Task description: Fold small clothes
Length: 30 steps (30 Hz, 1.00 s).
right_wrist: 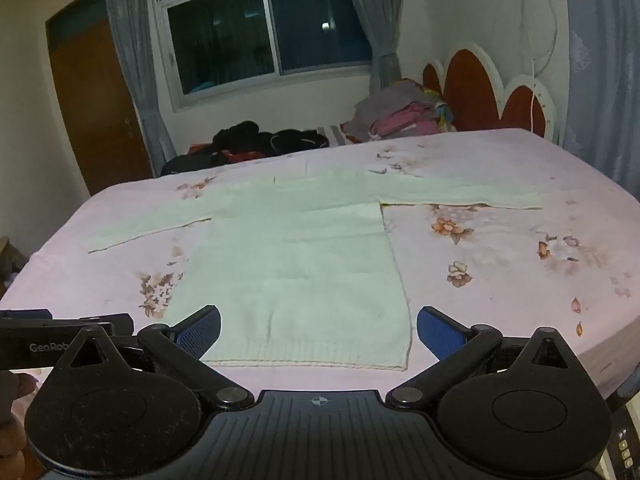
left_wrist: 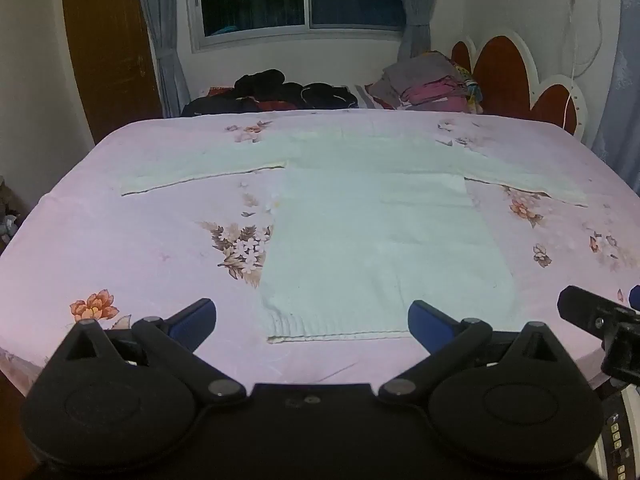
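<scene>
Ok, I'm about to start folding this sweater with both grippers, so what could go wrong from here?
1. The sweater lies flat on the floral bedsheet; a pinch at the hem may catch the sheet too.
2. Both sleeves spread far out, so reaching them could drag the body out of shape.
3. The left gripper and right gripper, both open, hover close together and could collide.

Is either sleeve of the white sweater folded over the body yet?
No: in the right wrist view both sleeves of the white sweater lie spread out flat to the sides on the floral bedsheet.
</scene>
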Available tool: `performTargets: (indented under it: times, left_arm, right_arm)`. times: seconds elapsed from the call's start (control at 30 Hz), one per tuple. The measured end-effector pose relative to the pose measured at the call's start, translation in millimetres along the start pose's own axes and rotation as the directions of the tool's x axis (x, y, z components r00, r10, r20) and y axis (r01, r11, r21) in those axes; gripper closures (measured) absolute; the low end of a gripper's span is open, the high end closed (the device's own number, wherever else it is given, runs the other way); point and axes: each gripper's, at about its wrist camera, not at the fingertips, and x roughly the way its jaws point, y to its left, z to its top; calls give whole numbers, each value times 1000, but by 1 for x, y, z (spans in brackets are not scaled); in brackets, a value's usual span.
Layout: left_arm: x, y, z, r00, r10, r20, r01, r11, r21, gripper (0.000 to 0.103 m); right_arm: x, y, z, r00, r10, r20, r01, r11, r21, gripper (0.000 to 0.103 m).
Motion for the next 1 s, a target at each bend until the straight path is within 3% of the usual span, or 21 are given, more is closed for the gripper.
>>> performTargets:
  times: [1.0]
  left_arm:
    - [0, -13, 8, 1000, -9, 0, 9, 1000, 5, 0]
  right_arm:
    - [15, -7, 10, 1000, -16, 3, 16, 1000, -4, 0]
